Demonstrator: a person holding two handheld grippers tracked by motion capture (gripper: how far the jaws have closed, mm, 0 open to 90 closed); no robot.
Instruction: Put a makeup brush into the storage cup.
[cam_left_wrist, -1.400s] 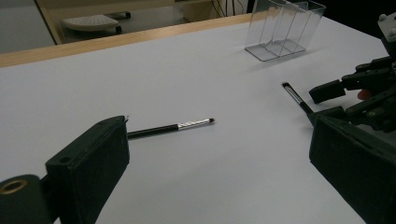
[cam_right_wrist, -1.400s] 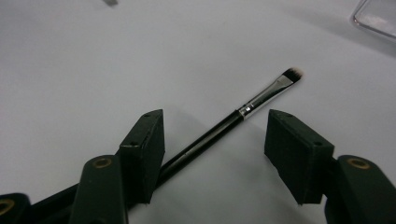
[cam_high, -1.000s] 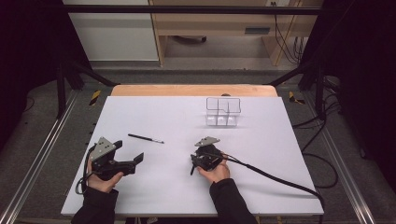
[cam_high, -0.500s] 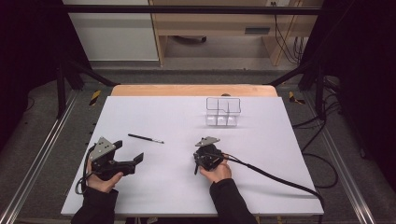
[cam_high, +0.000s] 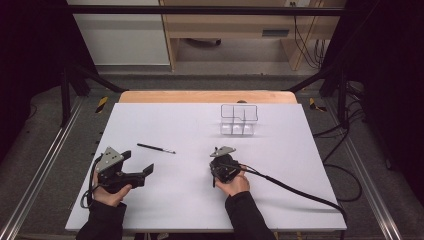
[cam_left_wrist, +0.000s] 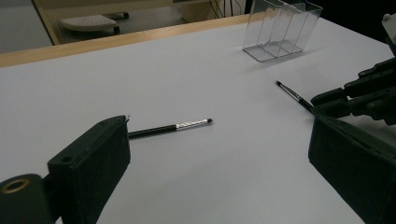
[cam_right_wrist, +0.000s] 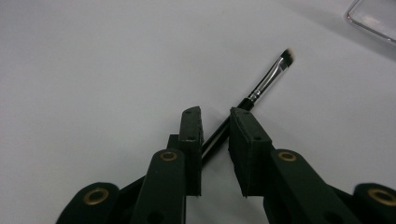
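Angled makeup brush (cam_right_wrist: 266, 81) lying on the white table (cam_high: 310, 165), near its middle, handle between the narrowed jaws of the right gripper (cam_right_wrist: 215, 123), which have just been closing around it; pad contact cannot be told. Left gripper (cam_left_wrist: 219, 154), jaws wide, near the front left corner, faces a second brush (cam_left_wrist: 170, 127). Clear divided organizer (cam_high: 239, 120) stands toward the far edge.

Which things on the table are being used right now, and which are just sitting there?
In use:
- right gripper, jaws just been closing around a brush
- angled brush lying on the table, handle between those jaws

Just lying about:
- second brush, nearer the left gripper, which is open
- clear divided holder, far side of the white table
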